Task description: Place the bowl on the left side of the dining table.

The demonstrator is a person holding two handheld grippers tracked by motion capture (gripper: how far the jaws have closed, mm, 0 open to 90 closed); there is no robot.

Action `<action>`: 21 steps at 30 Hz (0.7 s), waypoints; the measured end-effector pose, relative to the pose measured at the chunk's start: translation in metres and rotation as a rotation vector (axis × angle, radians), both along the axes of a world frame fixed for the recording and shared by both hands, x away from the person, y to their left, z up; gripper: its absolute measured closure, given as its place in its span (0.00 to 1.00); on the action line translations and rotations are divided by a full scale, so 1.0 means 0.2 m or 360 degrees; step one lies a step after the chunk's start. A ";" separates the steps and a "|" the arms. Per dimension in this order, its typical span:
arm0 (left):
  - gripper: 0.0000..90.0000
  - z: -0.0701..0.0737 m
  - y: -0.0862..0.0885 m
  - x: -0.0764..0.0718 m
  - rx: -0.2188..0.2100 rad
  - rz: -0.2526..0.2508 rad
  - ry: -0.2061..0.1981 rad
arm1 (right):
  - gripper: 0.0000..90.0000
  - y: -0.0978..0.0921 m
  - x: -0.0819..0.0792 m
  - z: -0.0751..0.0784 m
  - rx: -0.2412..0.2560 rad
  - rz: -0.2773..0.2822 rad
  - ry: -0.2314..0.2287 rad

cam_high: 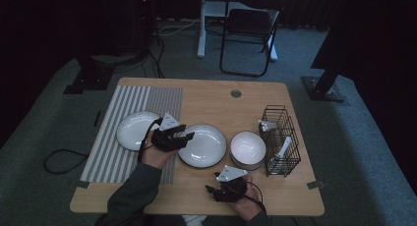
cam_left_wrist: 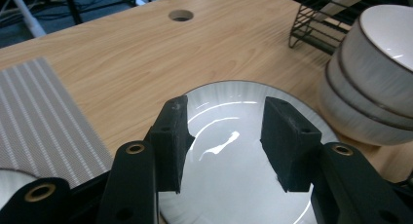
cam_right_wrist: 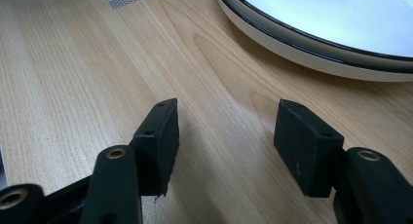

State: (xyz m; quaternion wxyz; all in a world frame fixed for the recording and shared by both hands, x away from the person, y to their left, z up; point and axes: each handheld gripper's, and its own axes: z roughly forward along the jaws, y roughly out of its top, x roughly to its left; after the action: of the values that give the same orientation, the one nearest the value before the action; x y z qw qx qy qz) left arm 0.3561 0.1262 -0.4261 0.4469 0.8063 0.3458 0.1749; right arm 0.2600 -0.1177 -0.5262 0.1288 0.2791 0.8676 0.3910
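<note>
- I am hovering my left gripper (cam_high: 188, 135), jaws spread wide and gripping nothing, over the near-left rim of the middle plate (cam_high: 206, 148), which is sitting on the wooden table (cam_high: 206, 96) between another plate (cam_high: 132, 129) on the striped mat (cam_high: 129, 96) and the stacked bowls (cam_high: 248, 149).
- I am resting my right gripper (cam_high: 210, 190), jaws likewise wide and empty, low over bare wood just in front of that plate.

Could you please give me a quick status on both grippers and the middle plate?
Left gripper open over middle plate. Right gripper open, low over bare table. Nothing in the way.
</note>
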 end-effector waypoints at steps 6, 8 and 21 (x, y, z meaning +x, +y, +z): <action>0.60 0.00 -0.04 0.01 -0.0005 -0.0036 0.0008 | 0.46 0.00 0.00 0.00 0.0000 -0.0001 0.0000; 0.60 0.00 -0.05 0.01 -0.0003 -0.0048 0.0008 | 0.46 0.00 0.00 0.00 0.0000 -0.0001 0.0000; 0.60 0.02 -0.14 0.06 -0.0006 -0.0096 0.0018 | 0.46 -0.01 -0.01 0.00 -0.0001 -0.0004 -0.0005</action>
State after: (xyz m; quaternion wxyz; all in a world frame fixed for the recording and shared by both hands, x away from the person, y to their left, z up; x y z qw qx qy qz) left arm 0.3687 0.0988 -0.4215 0.4514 0.8166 0.3242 0.1560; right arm 0.2585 -0.1189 -0.5262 0.1306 0.2795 0.8672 0.3909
